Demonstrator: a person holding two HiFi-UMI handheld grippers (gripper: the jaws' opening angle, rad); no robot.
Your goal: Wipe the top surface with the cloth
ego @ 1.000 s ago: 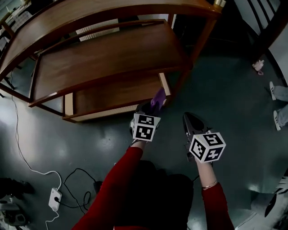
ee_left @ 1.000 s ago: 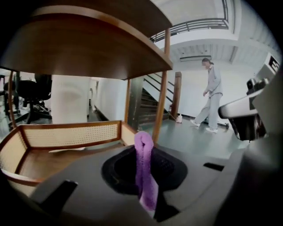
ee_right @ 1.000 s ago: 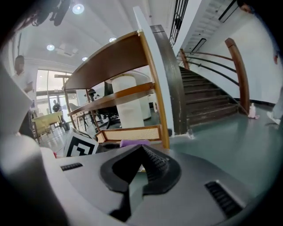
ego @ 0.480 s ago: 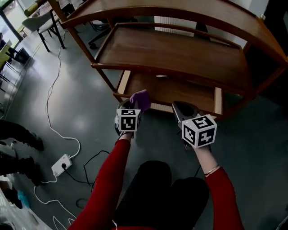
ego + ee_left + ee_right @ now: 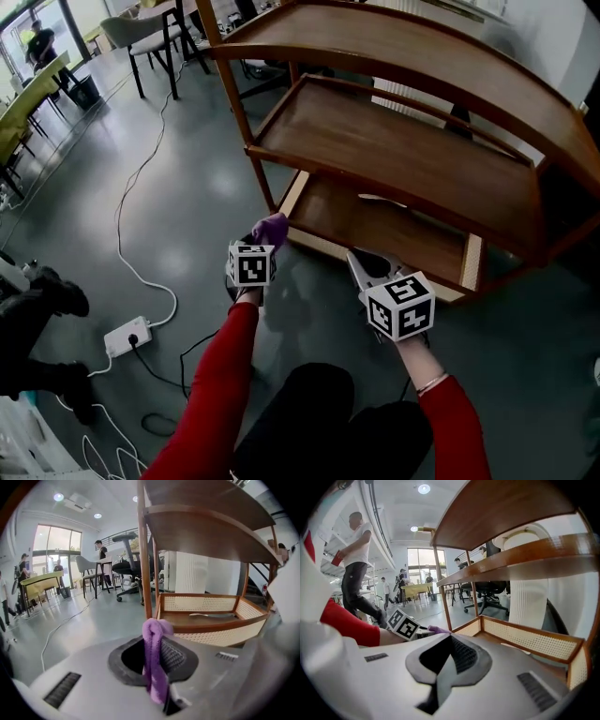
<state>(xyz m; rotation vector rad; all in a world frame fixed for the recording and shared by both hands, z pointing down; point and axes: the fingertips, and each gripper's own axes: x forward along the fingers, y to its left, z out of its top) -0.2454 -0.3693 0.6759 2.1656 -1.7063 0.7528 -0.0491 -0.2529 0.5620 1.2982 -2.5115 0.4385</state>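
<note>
Left gripper point(image 5: 158, 667) — jaws clamped on purple cloth point(image 5: 154, 656), fold standing above tips. Right gripper point(image 5: 443, 670) — jaws pressed together, nothing between. Wooden shelf unit point(image 5: 394, 159) ahead of both; top surface point(image 5: 403, 42) well above them, far edge cut off.

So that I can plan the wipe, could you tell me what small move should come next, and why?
Probably lift the left gripper, which is shut on the purple cloth, up toward the top shelf. It sits low, level with the bottom shelf, and the cloth touches no wood, so wiping cannot begin from here.
</note>
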